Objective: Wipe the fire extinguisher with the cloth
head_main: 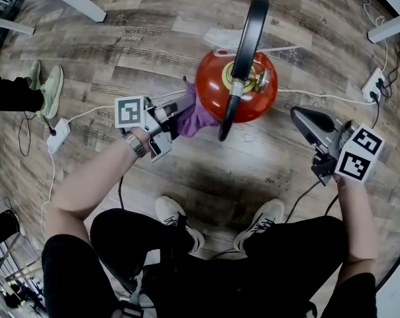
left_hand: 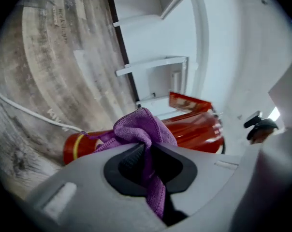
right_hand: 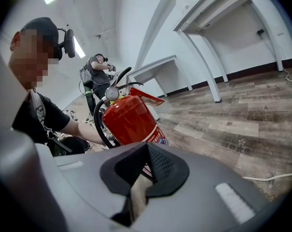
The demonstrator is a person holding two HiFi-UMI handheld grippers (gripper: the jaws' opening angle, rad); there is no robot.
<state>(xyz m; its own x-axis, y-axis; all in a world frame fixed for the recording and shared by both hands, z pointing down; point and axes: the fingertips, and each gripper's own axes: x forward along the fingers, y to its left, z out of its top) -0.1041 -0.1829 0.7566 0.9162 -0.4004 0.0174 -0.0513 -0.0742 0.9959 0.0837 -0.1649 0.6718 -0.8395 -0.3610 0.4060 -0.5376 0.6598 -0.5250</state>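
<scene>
Right tongs [right_hand: 147,146] closed, empty; red fire extinguisher [right_hand: 129,120] upright just beyond.

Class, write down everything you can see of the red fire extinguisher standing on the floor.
The red fire extinguisher is a glossy metal cylinder standing upright on the wood-plank floor. A brass-coloured valve with a small round gauge tops it, and a black hose loops from the top. A printed label shows low on its side. The purple cloth, clamped in the left gripper, lies against its side.
</scene>
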